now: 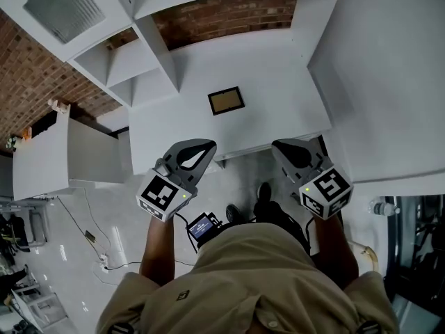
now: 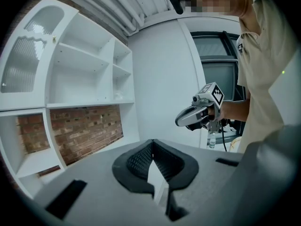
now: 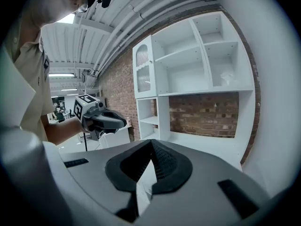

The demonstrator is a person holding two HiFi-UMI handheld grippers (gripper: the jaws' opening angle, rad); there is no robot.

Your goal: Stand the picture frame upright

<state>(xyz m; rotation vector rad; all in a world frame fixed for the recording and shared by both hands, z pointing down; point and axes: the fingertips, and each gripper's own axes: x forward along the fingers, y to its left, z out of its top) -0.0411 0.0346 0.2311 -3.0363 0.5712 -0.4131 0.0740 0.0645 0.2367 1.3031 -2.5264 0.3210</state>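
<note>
Picture frame [image 1: 226, 101] lies flat, face up, mid white counter [image 1: 278, 96], well ahead. Left gripper [image 1: 203, 147] and right gripper [image 1: 284, 148]: jaws pressed together, empty, probably because nothing needs holding before contact.

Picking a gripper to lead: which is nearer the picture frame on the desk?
Left, narrowly. The left gripper hangs short of the picture frame, slightly to its left; the right gripper is farther off to its right.

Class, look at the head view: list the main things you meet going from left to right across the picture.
low white cabinet → left tongs → picture frame → right tongs
</note>
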